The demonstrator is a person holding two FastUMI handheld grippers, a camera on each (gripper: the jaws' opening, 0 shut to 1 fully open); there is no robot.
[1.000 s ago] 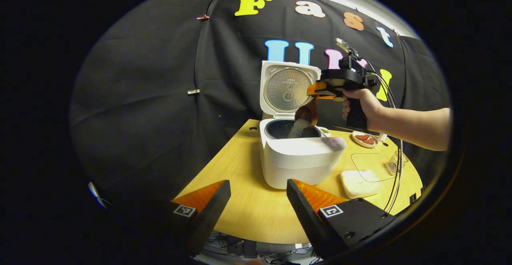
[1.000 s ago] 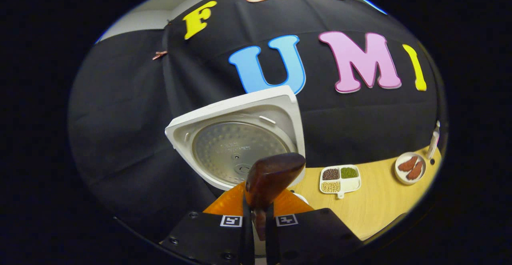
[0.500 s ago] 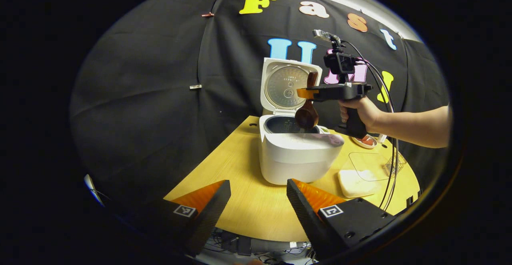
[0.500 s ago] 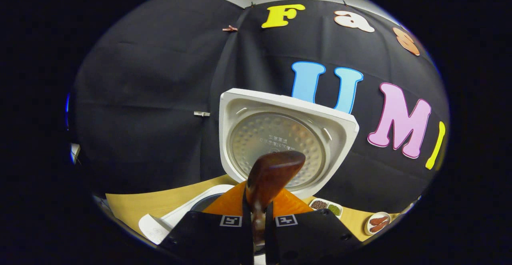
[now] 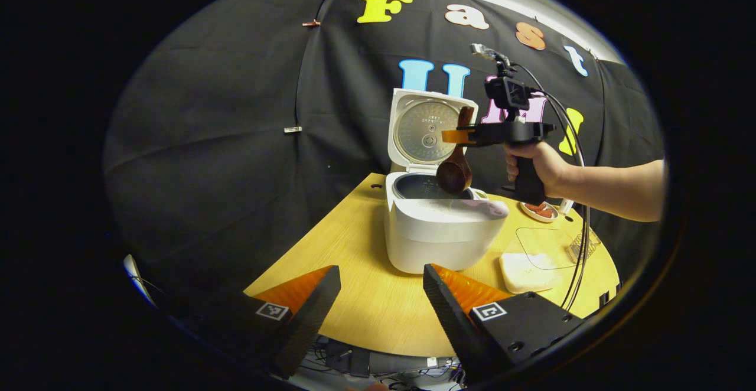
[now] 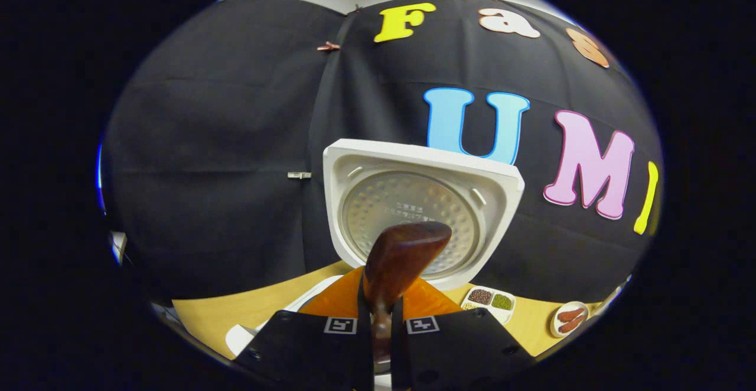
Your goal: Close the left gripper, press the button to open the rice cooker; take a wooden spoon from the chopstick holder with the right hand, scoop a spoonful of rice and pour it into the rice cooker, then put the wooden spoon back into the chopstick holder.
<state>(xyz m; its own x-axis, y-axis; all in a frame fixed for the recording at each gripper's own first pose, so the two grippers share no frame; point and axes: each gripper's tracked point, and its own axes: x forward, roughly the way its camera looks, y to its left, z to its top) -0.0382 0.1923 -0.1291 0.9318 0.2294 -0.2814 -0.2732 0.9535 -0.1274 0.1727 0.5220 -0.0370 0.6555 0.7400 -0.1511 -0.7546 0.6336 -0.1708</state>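
Wooden spoon (image 5: 455,166) hangs bowl-down above the open rice cooker (image 5: 440,231), clamped in the right hand-held gripper (image 6: 381,326); left hand-held gripper (image 5: 378,302) released over the desk (image 5: 354,296) near edge.

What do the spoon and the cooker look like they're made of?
The spoon looks like dark, glossy varnished wood: reddish-brown with highlights. The cooker's body seems smooth white plastic, while its lid's inner plate looks like dimpled, dull silver metal.

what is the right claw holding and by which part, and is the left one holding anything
The right claw grips the wooden spoon by its handle, bowl hanging down. The left claw is open and holds nothing.
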